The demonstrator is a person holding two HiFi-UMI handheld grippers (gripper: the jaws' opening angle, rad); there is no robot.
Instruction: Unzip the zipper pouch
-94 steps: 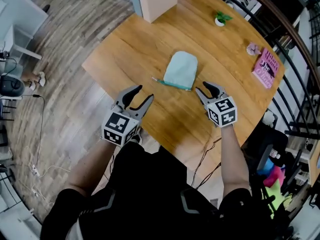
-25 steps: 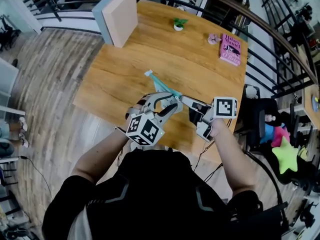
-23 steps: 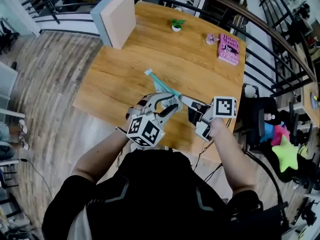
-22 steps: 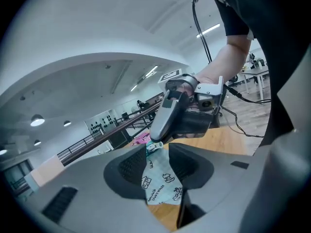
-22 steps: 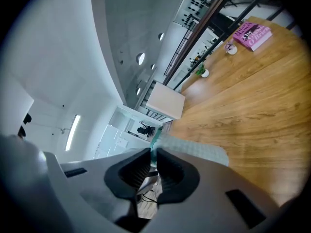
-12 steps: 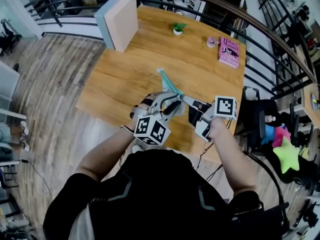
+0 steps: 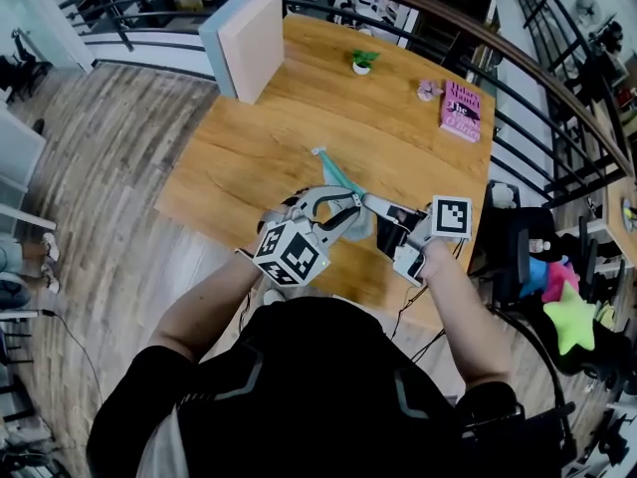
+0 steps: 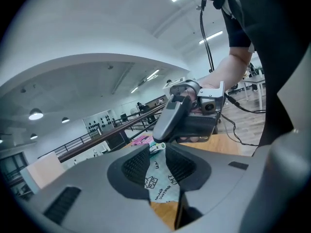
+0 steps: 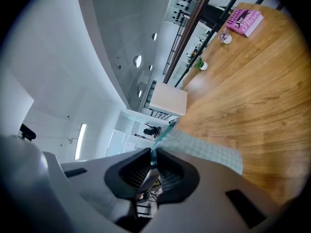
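Pouch (image 8: 159, 183) of pale mint checked fabric, small printed doodles, teal zipper

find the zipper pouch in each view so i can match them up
head view: zipper pouch at centre, between left claw and right claw
left gripper view: zipper pouch low centre, between the left claw's closing jaws
right gripper view: zipper pouch at centre, teal edge pinched in the right claw
shared landmark: pink book, upper right in head and right gripper views, small at centre in left gripper view
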